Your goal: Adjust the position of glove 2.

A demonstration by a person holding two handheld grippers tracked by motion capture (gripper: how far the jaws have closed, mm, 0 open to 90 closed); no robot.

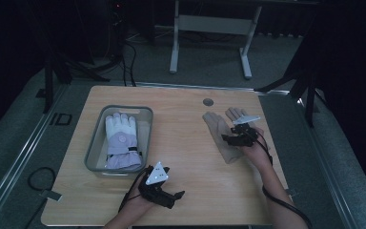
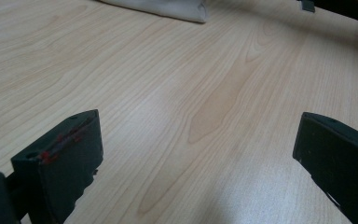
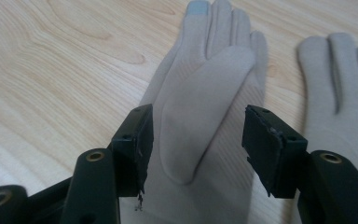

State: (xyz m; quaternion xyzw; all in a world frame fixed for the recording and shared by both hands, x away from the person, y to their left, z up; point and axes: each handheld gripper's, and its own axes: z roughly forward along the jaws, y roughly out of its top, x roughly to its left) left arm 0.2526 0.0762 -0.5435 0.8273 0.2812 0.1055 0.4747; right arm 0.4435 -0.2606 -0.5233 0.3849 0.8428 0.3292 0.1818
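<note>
High view, progress: a white and lilac glove [image 1: 120,140] already lies in the grey bin [image 1: 93,149] at centre left of the frame, so part of the sorting looks done. Two beige gloves are left on the desk [image 1: 181,143] at centre right: the nearer beige glove [image 1: 219,133] and a second beige glove [image 1: 235,113] just beside it.
High view, tools: the right tool [image 1: 236,139] sits over the nearer beige glove's cuff end; the left tool [image 1: 171,196] rests low near the bottom edge, away from everything.
High view, room: bare desk lies between bin and gloves, an open path leftward. The gloves lie near the desk's right edge.
Left gripper view: left tool [image 2: 193,163] spread wide, nothing between its jaws, bare wood ahead. A pale glove cuff [image 2: 168,9] shows at the upper edge.
Right gripper view: right tool [image 3: 196,140] spread, jaws straddling the nearer beige glove [image 3: 205,93] around its folded thumb, not yet pinching. The second beige glove [image 3: 340,93] lies at upper right, close by.
Judgement: a grasp looks imminent; both beige gloves are left to move.
</note>
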